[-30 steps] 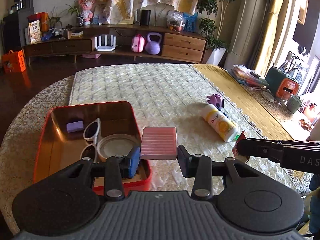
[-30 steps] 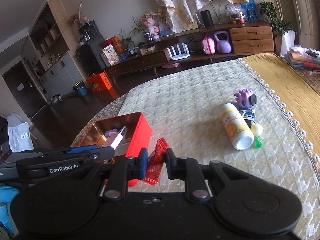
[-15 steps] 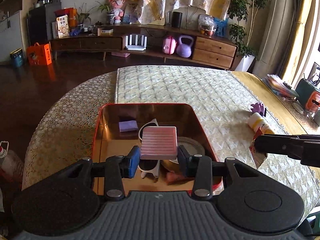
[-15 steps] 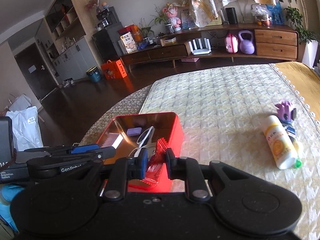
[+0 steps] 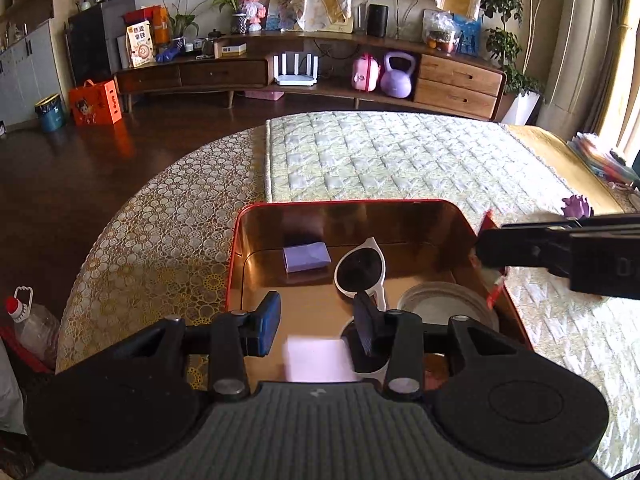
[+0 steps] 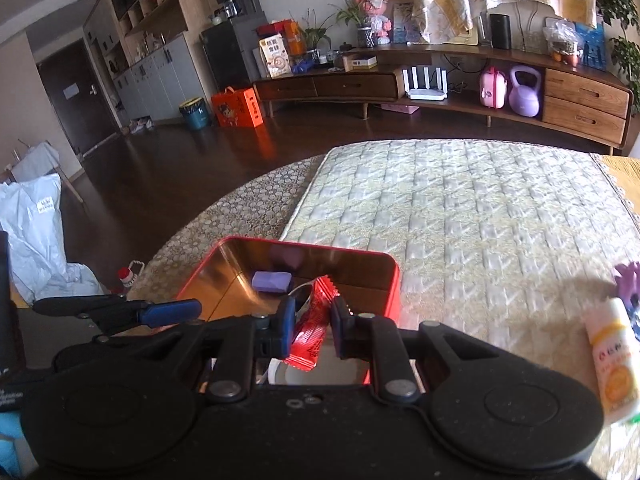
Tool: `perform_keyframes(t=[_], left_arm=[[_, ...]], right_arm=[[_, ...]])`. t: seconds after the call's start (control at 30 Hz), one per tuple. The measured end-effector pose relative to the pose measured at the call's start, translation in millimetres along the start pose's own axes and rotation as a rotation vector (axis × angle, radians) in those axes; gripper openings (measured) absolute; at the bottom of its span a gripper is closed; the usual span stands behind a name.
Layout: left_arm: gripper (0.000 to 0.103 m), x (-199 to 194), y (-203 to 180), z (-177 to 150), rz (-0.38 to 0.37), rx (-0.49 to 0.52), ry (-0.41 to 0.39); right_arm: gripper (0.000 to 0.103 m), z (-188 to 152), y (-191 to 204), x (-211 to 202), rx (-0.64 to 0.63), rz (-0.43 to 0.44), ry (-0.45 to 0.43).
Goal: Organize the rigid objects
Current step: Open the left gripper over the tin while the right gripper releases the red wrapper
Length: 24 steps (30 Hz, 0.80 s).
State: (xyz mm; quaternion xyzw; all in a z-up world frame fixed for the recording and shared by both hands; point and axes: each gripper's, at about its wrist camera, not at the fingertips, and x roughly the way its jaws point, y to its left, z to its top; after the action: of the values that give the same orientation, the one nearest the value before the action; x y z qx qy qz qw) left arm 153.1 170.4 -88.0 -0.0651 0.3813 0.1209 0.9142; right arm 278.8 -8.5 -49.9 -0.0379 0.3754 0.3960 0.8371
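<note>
Only the right wrist view shows the white bottle.

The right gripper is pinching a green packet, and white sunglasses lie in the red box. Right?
No. The packet is red, not green; the right wrist view shows it. The right gripper does pinch it, and white sunglasses lie in the red box.

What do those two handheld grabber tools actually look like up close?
Both are matte black plastic. The left gripper has a ribbed grey-black body, two round domed shoulders, silver pivot bolts, and jaws lined with blue pads. The right gripper looks much the same, with a smoother black body and small screw holes. Seen side-on, each bears white lettering, too blurred to read.
</note>
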Motion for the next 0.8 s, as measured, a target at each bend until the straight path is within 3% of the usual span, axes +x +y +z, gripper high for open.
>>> perform_keyframes(t=[0.37, 0.8], left_arm=[[0.040, 18, 4, 2, 0.000, -0.011, 0.023], [0.040, 21, 3, -2, -0.010, -0.026, 0.033]], right_arm=[[0.019, 6, -4, 58, -0.061, -0.054, 0.089], [0.026, 3, -6, 57, -0.050, -0.043, 0.100]])
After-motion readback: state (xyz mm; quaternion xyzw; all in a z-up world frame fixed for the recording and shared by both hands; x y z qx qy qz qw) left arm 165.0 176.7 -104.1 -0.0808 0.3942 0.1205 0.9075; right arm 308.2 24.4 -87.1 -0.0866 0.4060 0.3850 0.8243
